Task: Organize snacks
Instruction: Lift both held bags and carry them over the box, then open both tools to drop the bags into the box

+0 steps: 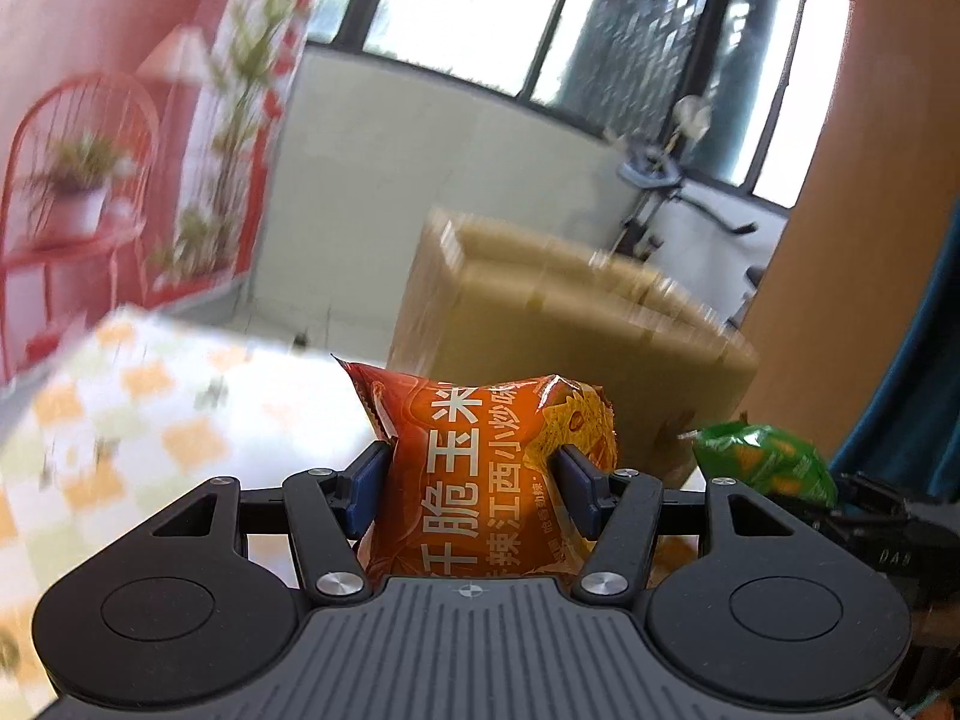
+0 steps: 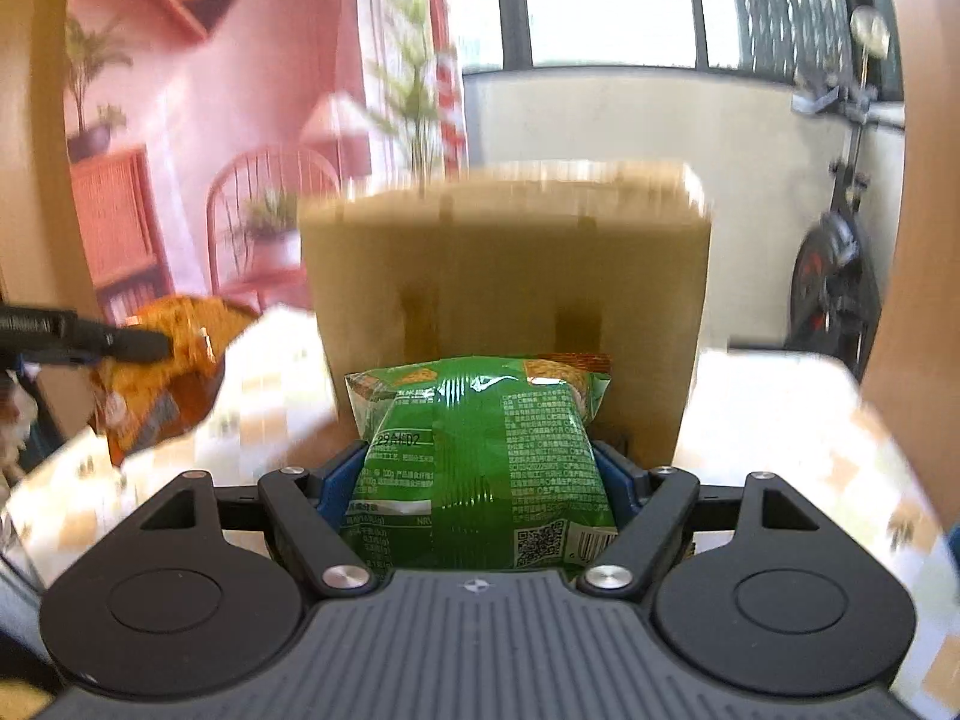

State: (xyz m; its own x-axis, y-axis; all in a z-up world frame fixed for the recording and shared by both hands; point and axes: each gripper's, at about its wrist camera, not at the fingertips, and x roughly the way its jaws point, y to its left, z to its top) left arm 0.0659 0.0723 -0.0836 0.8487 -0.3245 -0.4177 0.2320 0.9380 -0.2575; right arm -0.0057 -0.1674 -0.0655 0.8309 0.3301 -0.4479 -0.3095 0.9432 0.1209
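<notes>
My left gripper (image 1: 471, 480) is shut on an orange snack bag (image 1: 480, 468), held upright above the table. It also shows at the left of the right wrist view (image 2: 162, 372). My right gripper (image 2: 486, 468) is shut on a green snack bag (image 2: 480, 462), which also shows at the right of the left wrist view (image 1: 768, 462). An open cardboard box (image 1: 570, 324) stands on the table just beyond both bags; in the right wrist view the box (image 2: 510, 264) is straight ahead. Its inside is hidden.
The table has a yellow and white checked cloth (image 1: 120, 420). A red chair with a potted plant (image 1: 78, 180) stands at the left by a pink wall. An exercise bike (image 2: 840, 276) stands at the right by the window. Both views are motion blurred.
</notes>
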